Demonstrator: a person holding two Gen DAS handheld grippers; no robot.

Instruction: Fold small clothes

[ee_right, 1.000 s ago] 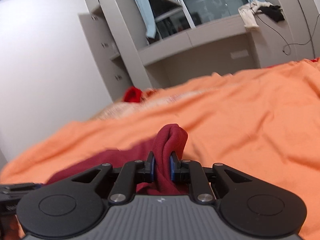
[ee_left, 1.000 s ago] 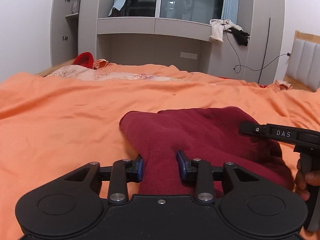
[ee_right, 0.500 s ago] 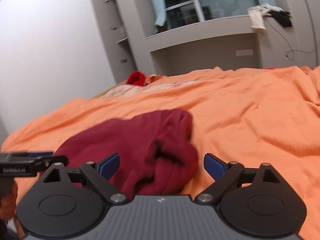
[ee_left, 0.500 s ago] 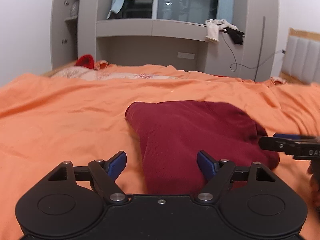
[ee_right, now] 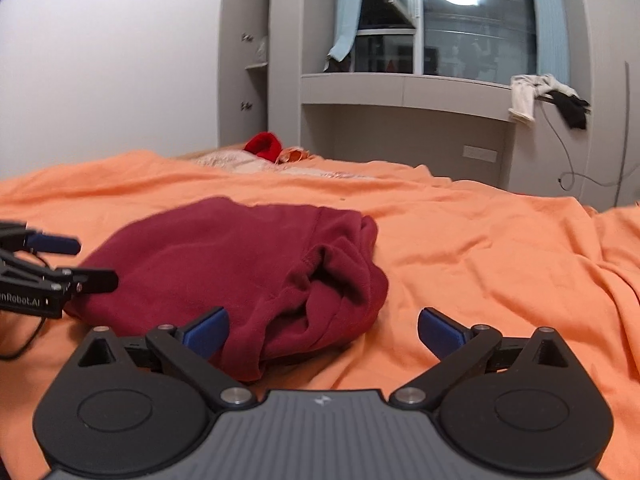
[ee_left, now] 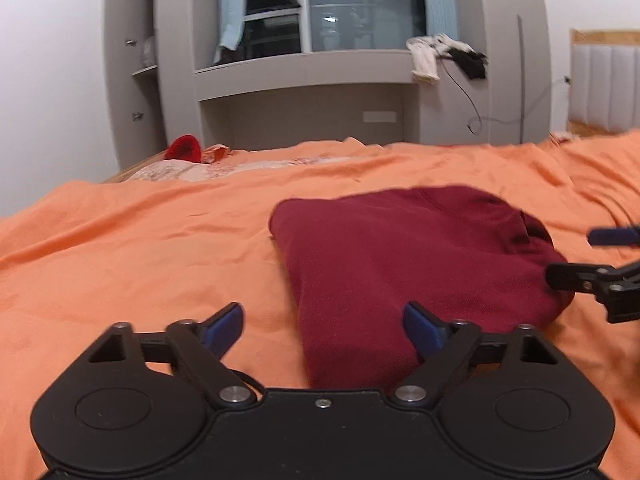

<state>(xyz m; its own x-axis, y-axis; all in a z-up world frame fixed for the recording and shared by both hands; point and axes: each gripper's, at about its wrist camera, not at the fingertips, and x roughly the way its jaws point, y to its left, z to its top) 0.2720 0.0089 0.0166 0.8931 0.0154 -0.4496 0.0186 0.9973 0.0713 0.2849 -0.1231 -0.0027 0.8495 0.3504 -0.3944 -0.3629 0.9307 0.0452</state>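
Note:
A dark red garment (ee_left: 412, 256) lies folded on the orange bedsheet (ee_left: 140, 248). My left gripper (ee_left: 323, 326) is open and empty, just short of the garment's near left edge. My right gripper (ee_right: 323, 330) is open and empty, at the garment's (ee_right: 248, 272) bunched near right end. Each gripper shows in the other's view: the right one at the right edge (ee_left: 592, 264), the left one at the left edge (ee_right: 68, 262), both open beside the garment.
The orange bedsheet (ee_right: 480, 248) spreads all round. A red item (ee_left: 185, 148) and pale patterned cloth (ee_left: 168, 170) lie at the far end. Grey shelving and a window (ee_left: 320, 60) stand behind, with clothes (ee_left: 440, 54) hung on the ledge. A headboard (ee_left: 604, 84) is at the right.
Both grippers were shut on the red garment a second ago. They have opened, let it drop onto the bed, and drawn back a little.

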